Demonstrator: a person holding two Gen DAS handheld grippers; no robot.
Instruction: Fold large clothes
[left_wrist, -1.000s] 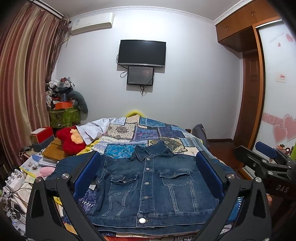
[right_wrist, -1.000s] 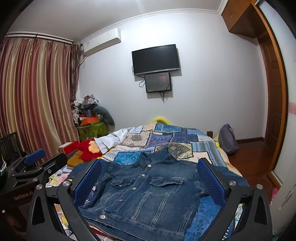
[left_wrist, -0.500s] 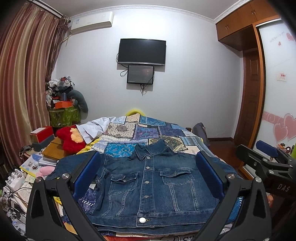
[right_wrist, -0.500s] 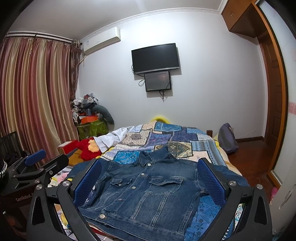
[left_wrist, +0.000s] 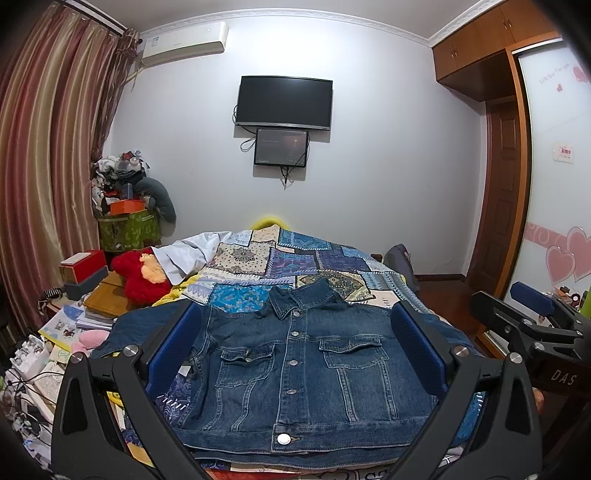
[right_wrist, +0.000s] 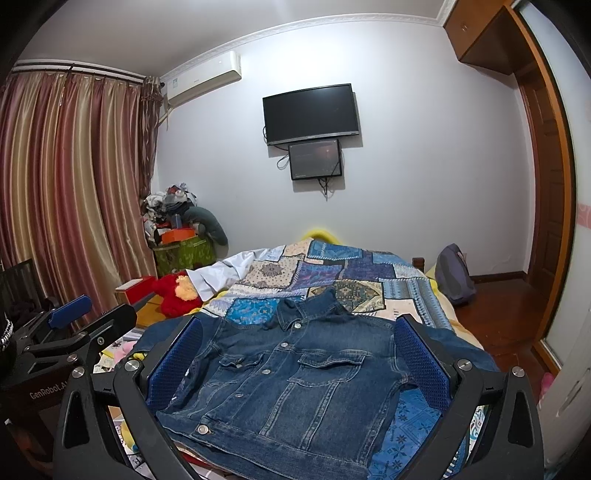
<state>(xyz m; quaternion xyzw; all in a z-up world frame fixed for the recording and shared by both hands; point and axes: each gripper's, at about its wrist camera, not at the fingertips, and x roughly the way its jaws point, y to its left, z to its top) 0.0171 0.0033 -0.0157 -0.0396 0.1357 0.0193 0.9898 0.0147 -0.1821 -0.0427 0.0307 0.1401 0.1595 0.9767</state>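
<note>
In the left wrist view we see the left gripper with its blue-padded fingers spread wide and holding nothing, above the near edge of the bed. Between them lies the denim jacket, front up and buttoned, collar pointing toward the far wall, spread flat on the patchwork quilt. At the right edge we see the right gripper from the side, also clear of the cloth. A red plush toy sits left of the quilt.

In the right wrist view, the right gripper likewise has its fingers wide apart and empty, framing the jacket, which lies slightly skewed toward the lower left. We see the left gripper at the left edge, beside the bed. A television hangs on the far wall.
</note>
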